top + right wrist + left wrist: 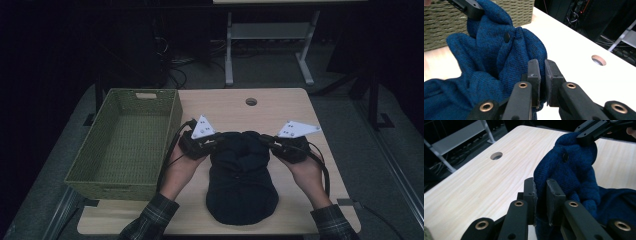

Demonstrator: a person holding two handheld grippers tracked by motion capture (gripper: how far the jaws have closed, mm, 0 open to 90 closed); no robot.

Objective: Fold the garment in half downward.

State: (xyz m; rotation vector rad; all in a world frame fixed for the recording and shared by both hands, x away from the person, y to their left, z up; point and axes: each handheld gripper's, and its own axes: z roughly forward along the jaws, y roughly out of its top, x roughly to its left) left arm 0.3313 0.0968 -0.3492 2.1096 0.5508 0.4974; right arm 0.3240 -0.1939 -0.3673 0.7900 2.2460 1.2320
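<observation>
A dark blue knitted garment (242, 182) with a small dark button (565, 158) lies bunched in the middle of the wooden table (225, 107). My left gripper (216, 142) is shut on the garment's far left corner, and a fold of blue knit (554, 170) sits pinched between its pads. My right gripper (266, 140) is shut on the far right corner, where the knit (499, 55) is clamped in its jaws. Both hands hold the far edge at the same height, with the rest of the cloth resting on the table toward the person.
A green woven basket (125, 145) stands on the left part of the table, close to my left hand. A round cable hole (251, 102) sits near the far edge. Beyond the table are a white desk frame (270, 35) and cables on the floor.
</observation>
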